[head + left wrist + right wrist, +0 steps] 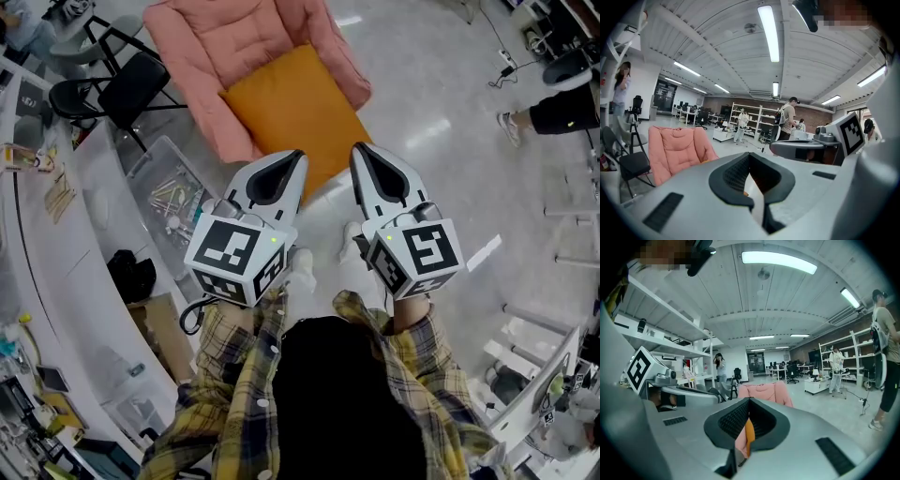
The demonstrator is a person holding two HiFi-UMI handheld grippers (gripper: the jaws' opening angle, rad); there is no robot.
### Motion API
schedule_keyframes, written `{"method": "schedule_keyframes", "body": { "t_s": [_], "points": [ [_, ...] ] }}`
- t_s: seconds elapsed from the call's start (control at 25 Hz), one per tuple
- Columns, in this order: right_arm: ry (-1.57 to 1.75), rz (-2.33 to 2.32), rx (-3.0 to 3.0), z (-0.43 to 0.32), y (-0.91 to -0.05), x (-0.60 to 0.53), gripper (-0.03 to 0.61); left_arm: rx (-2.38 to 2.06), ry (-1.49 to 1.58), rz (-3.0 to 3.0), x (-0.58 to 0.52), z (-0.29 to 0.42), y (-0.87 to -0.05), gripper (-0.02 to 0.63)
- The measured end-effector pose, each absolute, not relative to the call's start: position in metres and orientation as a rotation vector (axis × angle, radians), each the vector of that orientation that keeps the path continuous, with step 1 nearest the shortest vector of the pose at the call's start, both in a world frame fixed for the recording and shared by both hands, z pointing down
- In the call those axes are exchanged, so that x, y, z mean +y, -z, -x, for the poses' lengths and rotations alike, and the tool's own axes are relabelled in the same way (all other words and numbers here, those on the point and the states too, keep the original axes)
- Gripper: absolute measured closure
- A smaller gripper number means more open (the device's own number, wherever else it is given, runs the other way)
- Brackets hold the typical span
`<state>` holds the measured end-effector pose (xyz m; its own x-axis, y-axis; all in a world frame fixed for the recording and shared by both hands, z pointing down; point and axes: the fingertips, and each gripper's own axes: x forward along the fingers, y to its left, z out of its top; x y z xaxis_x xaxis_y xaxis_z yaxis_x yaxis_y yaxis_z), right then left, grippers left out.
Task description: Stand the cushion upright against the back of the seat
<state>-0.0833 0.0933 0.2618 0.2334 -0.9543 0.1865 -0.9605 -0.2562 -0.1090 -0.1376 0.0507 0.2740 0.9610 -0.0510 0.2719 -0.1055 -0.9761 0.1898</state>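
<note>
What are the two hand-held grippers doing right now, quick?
Left hand-held gripper: closed, holding nothing.
Right hand-held gripper: closed, holding nothing.

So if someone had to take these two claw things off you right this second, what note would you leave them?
Left claw: shut and empty, held in the air and pointing at the chair.
Right claw: shut and empty, level with the left one and close beside it.
Orange cushion: lies flat on the seat of the pink chair, with its near edge hanging over the front.
Done: nothing yet; neither claw is on the cushion.
Left to do: open the claws, grip the cushion, and stand it upright against the chair's back.
</note>
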Motion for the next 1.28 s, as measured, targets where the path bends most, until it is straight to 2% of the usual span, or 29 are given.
{"method": "schedule_keyframes", "body": {
  "t_s": [0.64,1.28],
  "points": [
    [-0.324,-2.129,-2.217,-0.056,-0.257,0.081,0.560,-0.532,-0.348,-2.846,0.051,0.004,-0.267,0.612],
    [-0.366,-1.840,-2.406,-0.083,-0.275,0.067,0.561,-0.868,-0.396,-2.691,0.045,-0.005,-0.289,0.611]
  ]
}}
